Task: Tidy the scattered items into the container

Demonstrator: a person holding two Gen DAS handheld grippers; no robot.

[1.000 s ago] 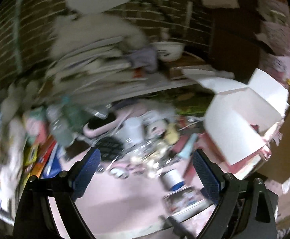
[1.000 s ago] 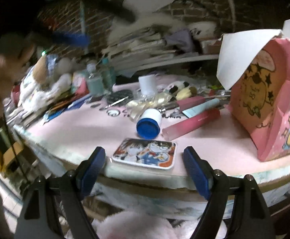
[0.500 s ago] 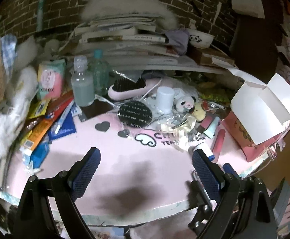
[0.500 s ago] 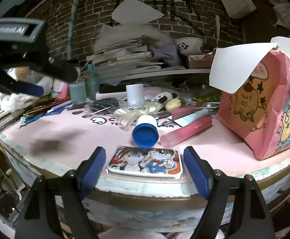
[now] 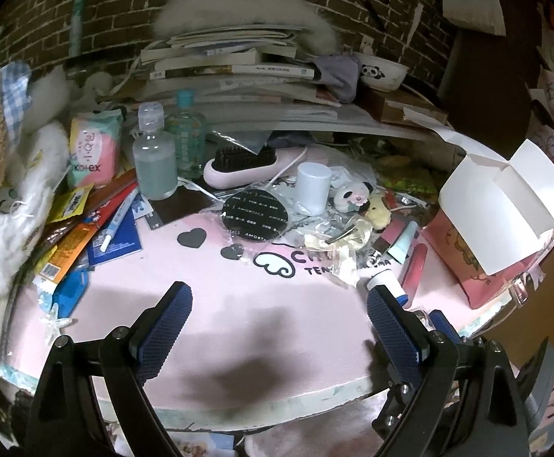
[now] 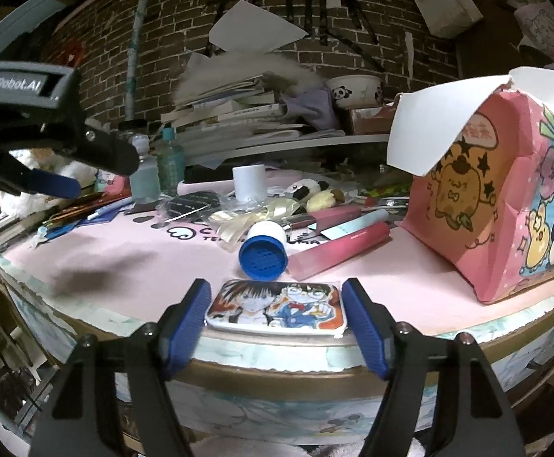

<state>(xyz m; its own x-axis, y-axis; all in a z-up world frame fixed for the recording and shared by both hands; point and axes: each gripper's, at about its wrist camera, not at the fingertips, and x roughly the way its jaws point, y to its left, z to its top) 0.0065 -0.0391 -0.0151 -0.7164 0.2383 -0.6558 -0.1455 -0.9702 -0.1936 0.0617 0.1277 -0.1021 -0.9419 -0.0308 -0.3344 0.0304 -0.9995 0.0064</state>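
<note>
Blue-padded right gripper [image 6: 277, 321] is closing its jaws around the cartoon tin [image 6: 275, 307] at the pink table's [image 6: 410, 289] near edge, pads not yet pressing. Left gripper [image 5: 279, 327] hovers wide and empty, and the pink box [image 6: 505, 198] stands open at the right.

A pink cartoon-printed box [image 6: 505, 205], a blue-capped white bottle [image 6: 265, 251] and a pink mat [image 6: 124, 262].

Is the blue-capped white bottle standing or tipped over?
Tipped over: the blue-capped bottle lies on its side on the pink mat, cap facing the camera.
</note>
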